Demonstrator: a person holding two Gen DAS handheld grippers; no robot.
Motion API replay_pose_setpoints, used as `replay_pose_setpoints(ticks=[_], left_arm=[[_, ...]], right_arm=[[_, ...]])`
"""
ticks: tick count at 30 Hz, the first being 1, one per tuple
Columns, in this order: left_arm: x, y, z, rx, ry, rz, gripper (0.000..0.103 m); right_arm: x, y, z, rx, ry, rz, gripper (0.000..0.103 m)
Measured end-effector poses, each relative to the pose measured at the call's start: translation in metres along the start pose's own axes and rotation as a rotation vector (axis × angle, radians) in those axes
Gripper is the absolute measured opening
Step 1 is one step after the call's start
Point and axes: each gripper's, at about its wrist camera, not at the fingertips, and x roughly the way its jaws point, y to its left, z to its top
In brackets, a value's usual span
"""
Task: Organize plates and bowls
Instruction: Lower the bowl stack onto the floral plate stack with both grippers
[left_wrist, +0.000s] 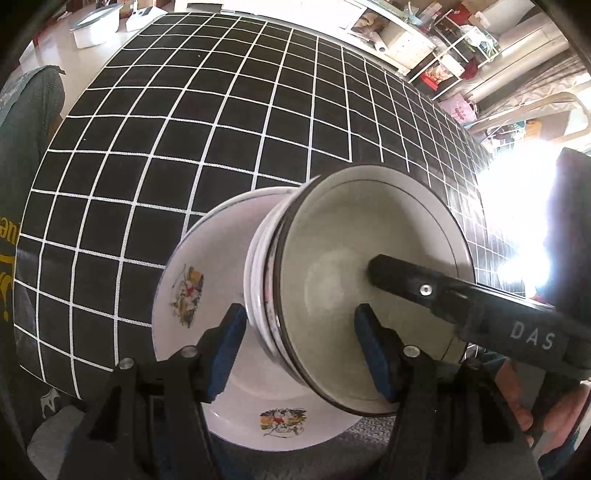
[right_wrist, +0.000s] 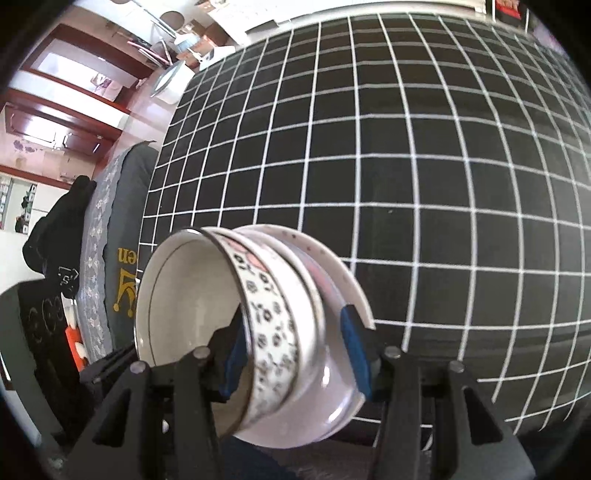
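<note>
My left gripper (left_wrist: 299, 345) and right gripper (right_wrist: 295, 354) both pinching nested stack of white ceramic bowls (left_wrist: 373, 280), tilted over white flowered plate (left_wrist: 207, 295) on black grid tablecloth (left_wrist: 184, 129). Risk: tilt slides bowls out; uneven squeeze drops stack.

Black white-grid cloth (left_wrist: 184, 122); white cartoon-print plate (left_wrist: 192, 295).
</note>
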Motion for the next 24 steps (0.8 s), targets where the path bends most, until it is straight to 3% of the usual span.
replay_pose_setpoints(ticks=[11, 16, 24], left_arm=[[-0.007, -0.003, -0.008, 0.055, -0.067, 0.097, 0.059], [-0.02, -0.006, -0.006, 0.058, -0.124, 0.141, 0.059], [-0.059, -0.022, -0.007, 0.093, -0.224, 0.149, 0.059]], right_arm=[[0.002, -0.002, -0.005, -0.033, -0.036, 0.0, 0.055], [-0.015, 0.011, -0.006, -0.118, -0.124, -0.053, 0.055], [-0.052, 0.026, -0.018, -0.199, -0.229, -0.111, 0.055]])
